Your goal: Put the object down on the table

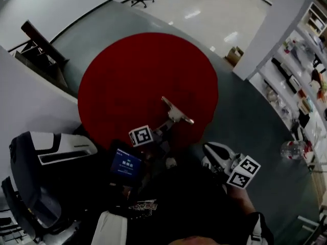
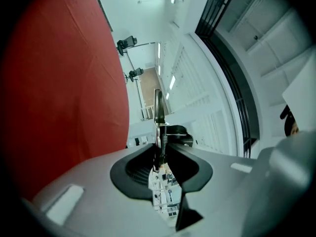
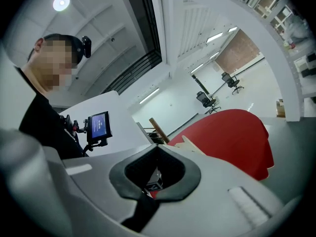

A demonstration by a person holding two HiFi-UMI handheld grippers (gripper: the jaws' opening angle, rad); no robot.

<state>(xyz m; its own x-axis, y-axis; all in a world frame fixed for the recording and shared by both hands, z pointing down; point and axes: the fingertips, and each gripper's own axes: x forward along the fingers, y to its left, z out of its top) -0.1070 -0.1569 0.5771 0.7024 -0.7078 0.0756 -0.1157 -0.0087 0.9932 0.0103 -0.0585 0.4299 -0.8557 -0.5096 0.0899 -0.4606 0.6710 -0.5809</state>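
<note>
Left gripper point(image 1: 162, 128) with metal tool point(image 1: 177, 114) over red round table point(image 1: 127, 75).

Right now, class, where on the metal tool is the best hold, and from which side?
Probably the thin stem by the spring, where the left gripper holds the metal tool. Come from its near end, along its length, pads on the flat sides: the stem is narrow there, while the wide crossbar end juts over the red table.

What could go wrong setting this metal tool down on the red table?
The left tongs pinch the metal tool by one thin end, so its long free end could pivot or slip on contact. It hovers near the close edge of the red table; released there, it might slide off.
</note>
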